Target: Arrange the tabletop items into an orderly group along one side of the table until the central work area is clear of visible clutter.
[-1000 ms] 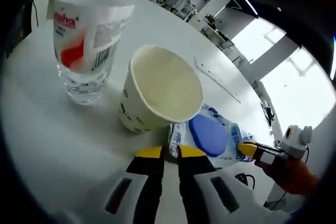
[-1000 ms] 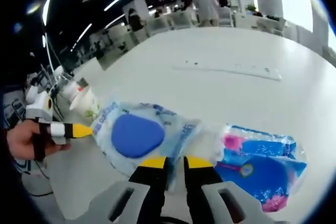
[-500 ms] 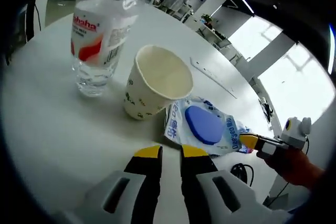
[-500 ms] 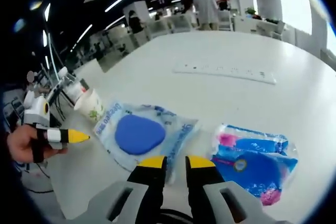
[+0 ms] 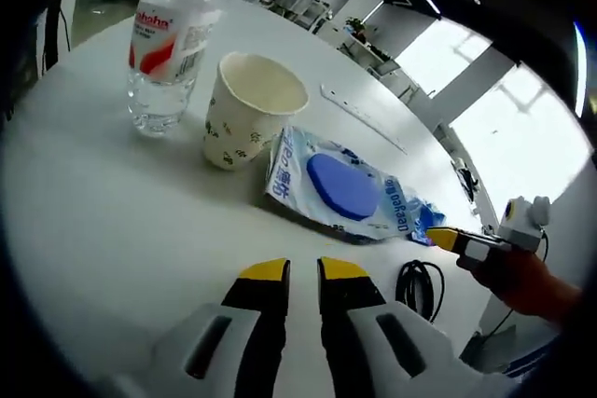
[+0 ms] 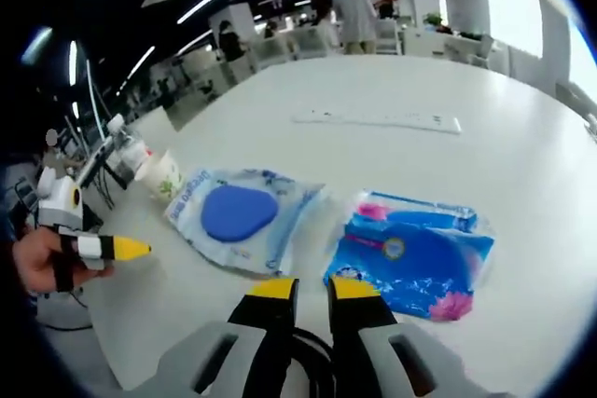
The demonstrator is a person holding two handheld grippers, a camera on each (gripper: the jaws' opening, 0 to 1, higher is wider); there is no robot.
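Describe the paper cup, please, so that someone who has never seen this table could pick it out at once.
On the white round table, find the row of items near one edge. The paper cup stands upright between the clear water bottle and the flat wet-wipe pack. It is open-topped and cream, printed with small green leaves, and shorter than the bottle.

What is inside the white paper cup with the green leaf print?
The white paper cup stands upright and open; its pale inner wall looks bare. Its near rim hides the bottom, so contents there cannot be ruled out.
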